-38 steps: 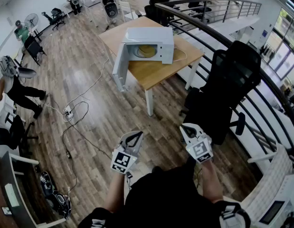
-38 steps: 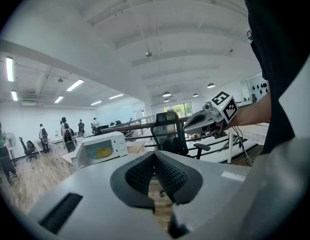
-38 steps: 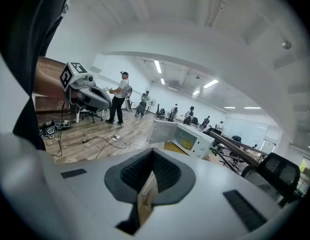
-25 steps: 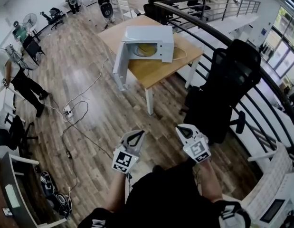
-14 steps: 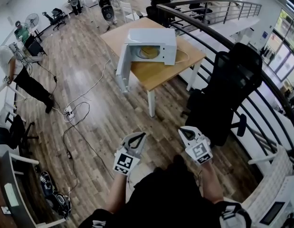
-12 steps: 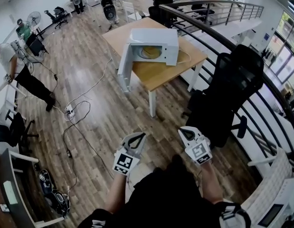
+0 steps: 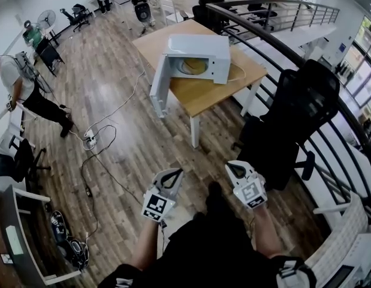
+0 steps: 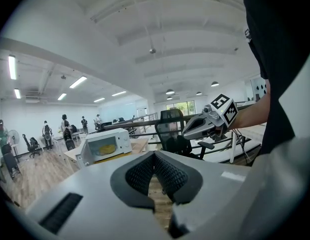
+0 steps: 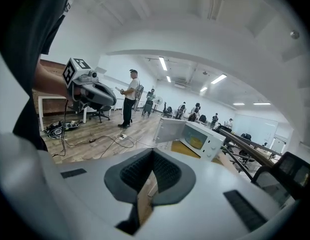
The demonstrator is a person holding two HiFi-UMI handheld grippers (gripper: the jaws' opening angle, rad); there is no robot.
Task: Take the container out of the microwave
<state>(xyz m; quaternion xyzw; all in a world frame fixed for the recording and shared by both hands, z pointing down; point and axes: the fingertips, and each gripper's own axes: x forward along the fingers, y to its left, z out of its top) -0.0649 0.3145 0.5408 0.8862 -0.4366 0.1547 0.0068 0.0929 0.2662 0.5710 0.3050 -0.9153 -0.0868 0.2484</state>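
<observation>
A white microwave stands far ahead on a wooden table, with its door swung open to the left. Inside it lies a yellow container, which also shows in the left gripper view and the right gripper view. My left gripper and right gripper hang low in front of my body, well short of the table. Both are shut on nothing: left gripper, right gripper.
A black office chair stands right of the table, beside a curved dark railing. Cables and a power strip lie on the wood floor at the left. A person stands at the far left, and others are farther back.
The view has shifted slightly toward the table. The person at the left has walked a few steps. Both grippers stay shut in the same low position.
</observation>
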